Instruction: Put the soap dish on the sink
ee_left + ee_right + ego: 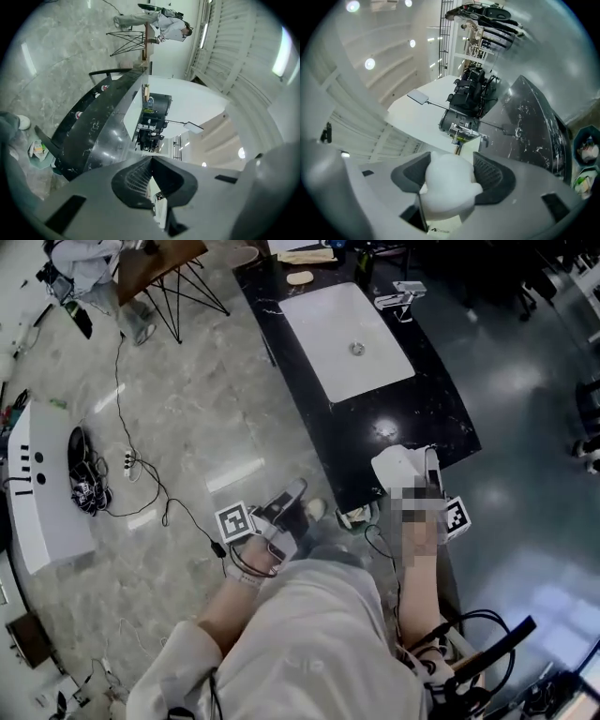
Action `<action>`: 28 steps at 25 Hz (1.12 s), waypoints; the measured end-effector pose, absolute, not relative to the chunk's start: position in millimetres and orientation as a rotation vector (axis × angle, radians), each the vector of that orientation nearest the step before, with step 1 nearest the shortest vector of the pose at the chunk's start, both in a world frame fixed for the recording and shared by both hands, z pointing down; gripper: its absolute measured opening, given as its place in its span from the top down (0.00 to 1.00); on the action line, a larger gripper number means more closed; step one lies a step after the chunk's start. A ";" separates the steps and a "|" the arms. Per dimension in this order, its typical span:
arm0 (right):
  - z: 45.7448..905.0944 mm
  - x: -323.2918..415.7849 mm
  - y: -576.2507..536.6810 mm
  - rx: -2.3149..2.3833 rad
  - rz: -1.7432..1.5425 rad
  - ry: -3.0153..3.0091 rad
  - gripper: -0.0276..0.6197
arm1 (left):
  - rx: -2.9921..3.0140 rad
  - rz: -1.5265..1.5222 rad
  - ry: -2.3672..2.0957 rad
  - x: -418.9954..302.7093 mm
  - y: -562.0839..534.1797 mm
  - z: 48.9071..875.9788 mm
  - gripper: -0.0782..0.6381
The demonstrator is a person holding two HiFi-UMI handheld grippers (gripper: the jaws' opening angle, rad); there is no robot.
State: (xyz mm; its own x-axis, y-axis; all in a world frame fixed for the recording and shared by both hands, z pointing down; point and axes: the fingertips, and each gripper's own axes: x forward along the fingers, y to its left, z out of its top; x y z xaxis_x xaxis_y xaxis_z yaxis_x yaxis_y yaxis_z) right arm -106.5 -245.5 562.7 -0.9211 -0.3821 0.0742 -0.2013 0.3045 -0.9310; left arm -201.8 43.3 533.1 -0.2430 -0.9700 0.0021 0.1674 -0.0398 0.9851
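Note:
In the right gripper view a white, rounded soap dish [449, 187] sits between the dark pads of my right gripper [451, 169], which is shut on it. From the head view that gripper [415, 468] holds the dish [396, 468] just over the near end of the black counter [412, 409]. The white sink [347, 329] with its drain is set into the counter farther off, and a faucet [398, 296] stands at its right side. My left gripper [294, 493] hangs over the floor left of the counter. Its jaws [151, 161] meet with nothing in them.
A small bin with rubbish [356, 515] stands on the floor at the counter's near end. A chair with black legs [178, 277] is at the far left. Cables and a power strip [128, 462] cross the marble floor, beside a white unit [37, 493].

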 end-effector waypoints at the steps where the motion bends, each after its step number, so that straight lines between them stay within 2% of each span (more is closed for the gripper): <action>1: 567.2 -113.3 -248.7 -0.569 -1.661 2.428 0.50 | 0.956 -1.482 -1.253 -204.3 48.3 535.5 0.88; 10: 613.7 -176.9 -257.4 -0.694 -1.448 2.751 0.50 | 0.856 -1.537 -1.300 -219.5 80.2 561.8 0.88; 18: 620.7 -218.4 -246.2 -0.796 -0.905 3.100 0.50 | 0.798 -1.582 -1.348 -237.3 106.2 571.1 0.88; 28: 637.8 -240.7 -232.7 -0.746 -0.670 3.209 0.51 | 0.746 -1.592 -1.362 -246.9 126.7 585.6 0.88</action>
State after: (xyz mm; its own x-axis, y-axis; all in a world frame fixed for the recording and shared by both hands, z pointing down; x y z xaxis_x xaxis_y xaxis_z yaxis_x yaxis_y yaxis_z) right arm -240.7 -232.7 637.8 -0.8785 -0.3748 0.2962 -0.4620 0.8243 -0.3274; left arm -246.9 126.7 585.6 -0.4266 -0.8989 0.1004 0.2382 -0.0045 0.9712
